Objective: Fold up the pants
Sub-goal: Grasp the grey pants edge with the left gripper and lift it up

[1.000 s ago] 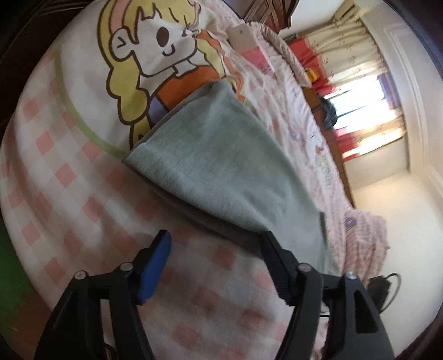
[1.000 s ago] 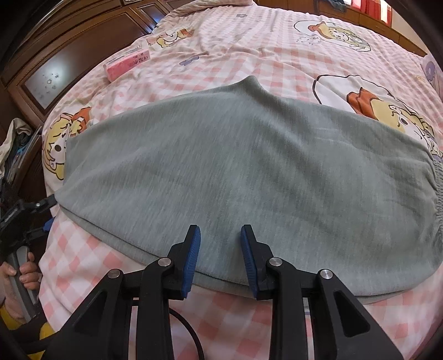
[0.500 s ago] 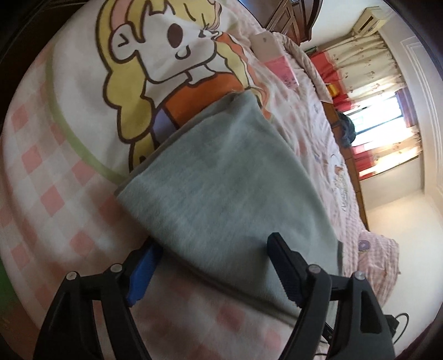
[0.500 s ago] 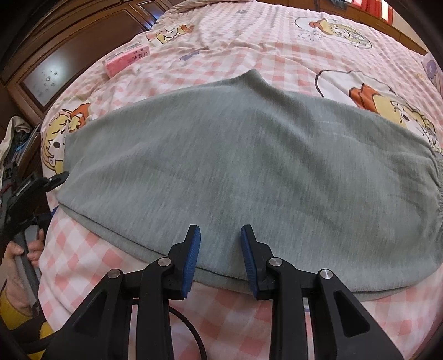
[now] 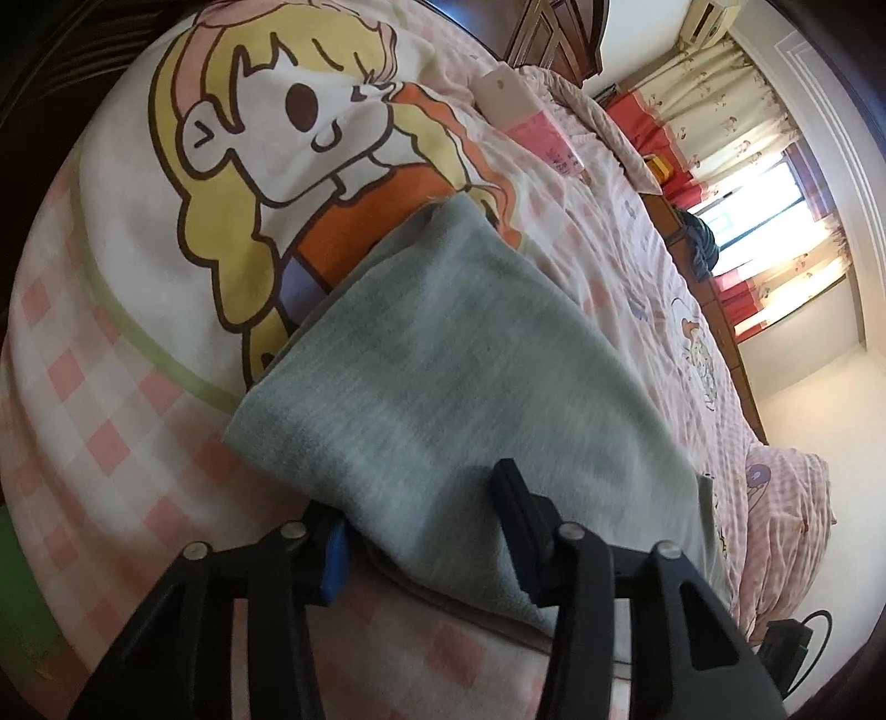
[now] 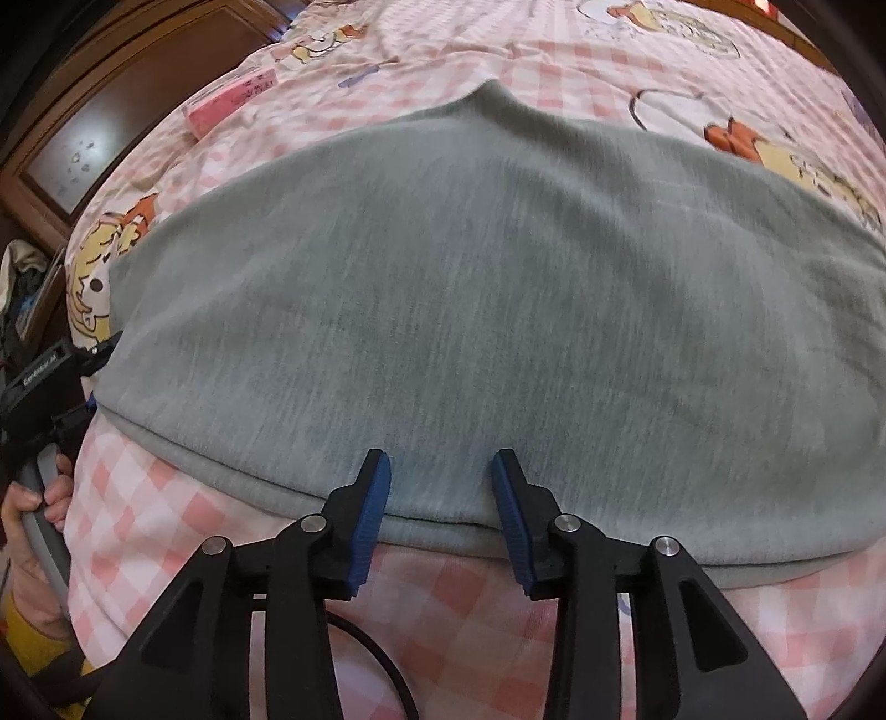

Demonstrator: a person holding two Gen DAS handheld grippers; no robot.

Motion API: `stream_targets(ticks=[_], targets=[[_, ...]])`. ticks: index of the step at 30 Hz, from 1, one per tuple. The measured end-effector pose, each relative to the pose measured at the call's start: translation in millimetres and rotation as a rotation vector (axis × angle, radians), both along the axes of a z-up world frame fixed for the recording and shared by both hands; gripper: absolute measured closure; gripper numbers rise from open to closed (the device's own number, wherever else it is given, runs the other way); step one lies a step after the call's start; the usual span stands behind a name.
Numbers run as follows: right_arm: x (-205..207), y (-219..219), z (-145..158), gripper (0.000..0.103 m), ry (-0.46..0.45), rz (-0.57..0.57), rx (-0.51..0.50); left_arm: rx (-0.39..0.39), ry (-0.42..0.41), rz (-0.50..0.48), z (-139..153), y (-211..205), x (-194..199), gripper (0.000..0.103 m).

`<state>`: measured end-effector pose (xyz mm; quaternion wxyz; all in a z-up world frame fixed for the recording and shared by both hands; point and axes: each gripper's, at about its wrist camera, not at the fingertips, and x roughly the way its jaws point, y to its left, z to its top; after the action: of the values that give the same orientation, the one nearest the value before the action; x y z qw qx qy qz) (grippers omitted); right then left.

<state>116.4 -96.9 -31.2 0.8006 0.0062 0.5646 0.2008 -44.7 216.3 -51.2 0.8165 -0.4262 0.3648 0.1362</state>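
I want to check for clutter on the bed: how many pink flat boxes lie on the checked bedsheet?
1. The pink flat box lies on the pink checked bedsheet, beyond the grey pants, toward the wooden headboard. Others may lie outside both views.

Left wrist view low at pants end, right wrist view near their long edge, both sharing bedsheet

Surroundings in my view: bedding, furniture, window.

I see a pink-and-white checked bedsheet printed with a blonde cartoon girl. A pink-and-white box lies flat on it near the dark wooden headboard. A wooden cabinet stands beside the bed. Floral curtains with red trim frame a bright window. A black cable runs below.
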Motion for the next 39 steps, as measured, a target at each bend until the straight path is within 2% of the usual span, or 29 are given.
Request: stream_targets(ticks=[3, 6, 10, 14, 20, 23, 30, 39], targets=[[2, -4, -3, 0.063, 0.019, -0.019, 0.025, 0.017, -0.011, 0.004, 4, 0, 0, 0.066], [1, -4, -4, 0.062, 0.022, -0.022, 0.024, 0.068, -0.025, -0.012, 13, -5, 1, 0.075], [0, -2, -5, 0.056, 0.026, -0.011, 0.019, 0.126, -0.043, -0.063, 23, -14, 8, 0.076], [2, -3, -8, 0.049, 0.050, -0.007, 0.054, 0.117, -0.023, -0.089, 18, -15, 13, 0.076], [1, -5, -7, 0.048, 0.056, -0.011, 0.076, 0.092, -0.019, -0.094, 14, -12, 17, 0.076], [0, -4, -2, 0.048, 0.052, -0.001, 0.068, 0.105, -0.046, -0.094, 19, -11, 16, 0.088], [-4, -23, 16, 0.048, 0.006, -0.068, 0.074, 0.104, -0.141, -0.078, 45, -4, 8, 0.093], [-10, -53, 36, 0.048, -0.061, -0.149, 0.101, 0.223, -0.252, -0.199, 107, -38, 11, 0.093]])
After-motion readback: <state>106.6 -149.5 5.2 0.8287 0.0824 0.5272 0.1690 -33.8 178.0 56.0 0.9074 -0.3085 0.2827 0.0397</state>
